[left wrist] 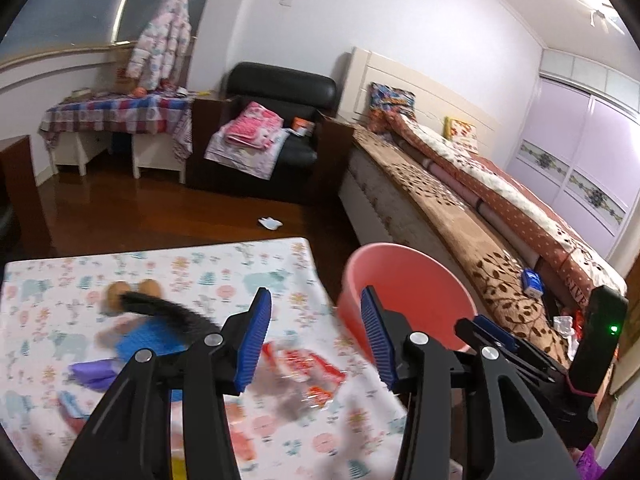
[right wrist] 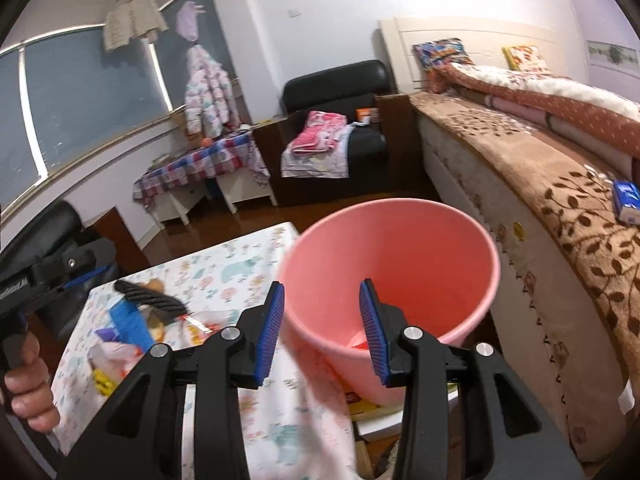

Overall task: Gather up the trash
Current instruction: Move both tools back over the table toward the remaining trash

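Both claws are spread open with nothing between the blue pads: the left claw (left wrist: pixel 316 336) hangs over the table's right edge, and the right claw (right wrist: pixel 322 330) sits right in front of the bucket's mouth.

Biggest thing in the room is the bed (right wrist: pixel 560 184) along the right side, with a brown leaf-pattern blanket and a small blue pack (right wrist: pixel 627 201) lying on it. Further back there's a black armchair (left wrist: pixel 280 92) with pink folded fabric on the seat.

Up close is the table (left wrist: pixel 224 264), covered with a white cloth with an animal print. The pink bucket (right wrist: pixel 400 248) stands just beside the table's right edge, between the table and the bed, and a bit of red shows at its bottom in the right wrist view.

The trash is piled on the table's near-left part: a crinkly clear wrapper with red print (left wrist: pixel 308 372) near the left claw, a blue piece (left wrist: pixel 156 340), a purple scrap (left wrist: pixel 90 370), and a black fuzzy strip (left wrist: pixel 160 306) arching over them. It's all pretty blurry, so I can't tell exactly what touches what.

One small white scrap (left wrist: pixel 271 222) lies on the wood floor beyond the table.
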Tool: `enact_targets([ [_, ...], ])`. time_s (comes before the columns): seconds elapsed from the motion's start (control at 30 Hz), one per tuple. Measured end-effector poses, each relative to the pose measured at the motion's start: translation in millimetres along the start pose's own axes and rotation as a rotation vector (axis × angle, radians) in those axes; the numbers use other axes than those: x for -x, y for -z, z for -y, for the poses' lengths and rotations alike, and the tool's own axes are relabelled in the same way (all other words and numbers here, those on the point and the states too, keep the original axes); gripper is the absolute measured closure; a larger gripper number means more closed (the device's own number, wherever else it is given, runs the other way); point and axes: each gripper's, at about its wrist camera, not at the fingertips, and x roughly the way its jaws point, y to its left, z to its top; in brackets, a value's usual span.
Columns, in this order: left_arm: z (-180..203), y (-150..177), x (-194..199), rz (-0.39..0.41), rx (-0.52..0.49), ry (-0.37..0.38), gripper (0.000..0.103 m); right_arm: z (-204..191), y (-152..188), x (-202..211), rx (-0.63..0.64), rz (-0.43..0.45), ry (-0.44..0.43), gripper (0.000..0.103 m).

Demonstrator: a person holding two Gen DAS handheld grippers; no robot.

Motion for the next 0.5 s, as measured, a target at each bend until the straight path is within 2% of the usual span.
enact_targets([
  [0.13, -27, 2, 25, 0.025, 0.017, -0.055, 0.057, -21, 4, 2, 0.032, -0.021, -0.042, 0.063],
  [0.27, -53, 7, 49, 0.035, 0.027, -0.105, 0.057, -40, 10, 5, 0.088, -0.014, -0.031, 0.063],
  [0.37, -70, 15, 63, 0.026, 0.027, -0.134, 0.056, -56, 17, 5, 0.139, -0.022, -0.033, 0.063],
  [0.5, -85, 31, 73, -0.004, 0.039, -0.157, 0.053, -65, 24, 2, 0.134, -0.069, -0.091, 0.063],
])
